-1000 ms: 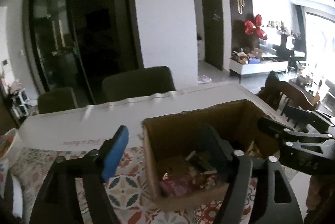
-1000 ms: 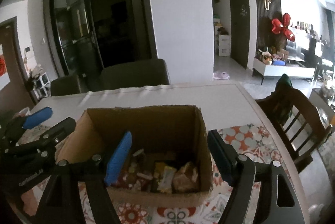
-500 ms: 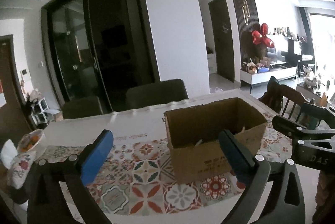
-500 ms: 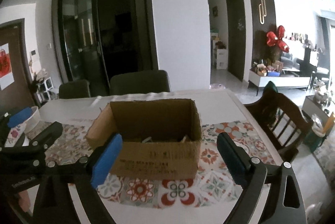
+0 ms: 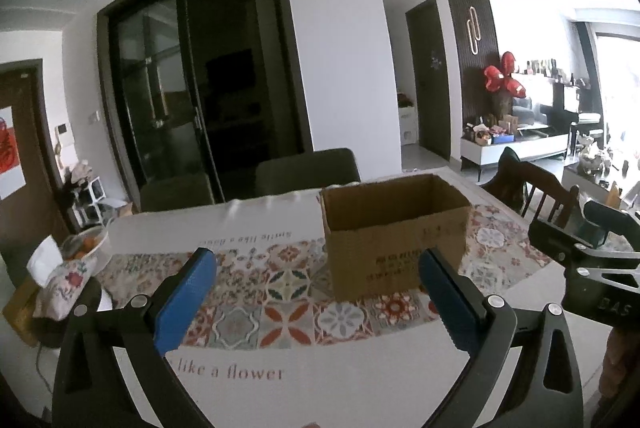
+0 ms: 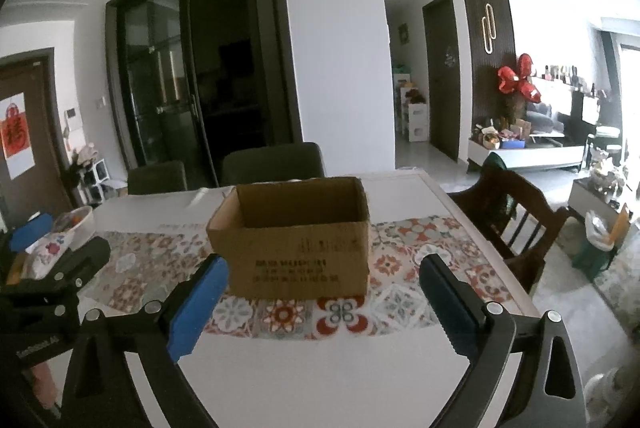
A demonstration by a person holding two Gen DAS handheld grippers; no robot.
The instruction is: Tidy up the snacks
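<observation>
An open brown cardboard box (image 5: 394,240) stands on the tiled-pattern table runner (image 5: 280,280); from this low angle whatever it holds is hidden. My left gripper (image 5: 316,264) is open and empty, its blue pads well short of the box. In the right wrist view the box (image 6: 296,252) is straight ahead. My right gripper (image 6: 322,268) is empty too, its jaws opening, held back over the bare white table (image 6: 320,368). Each gripper shows at the edge of the other's view: the right one (image 5: 592,248), the left one (image 6: 60,268).
A floral tissue cover (image 5: 60,280) and a bowl of orange fruit (image 5: 86,244) sit at the table's left end. Two dark chairs (image 6: 272,163) stand behind the table and a wooden chair (image 6: 516,211) at its right side.
Both grippers have drawn back from the box and risen a little, so its snacks no longer show. Both pairs of jaws have spread wider.
</observation>
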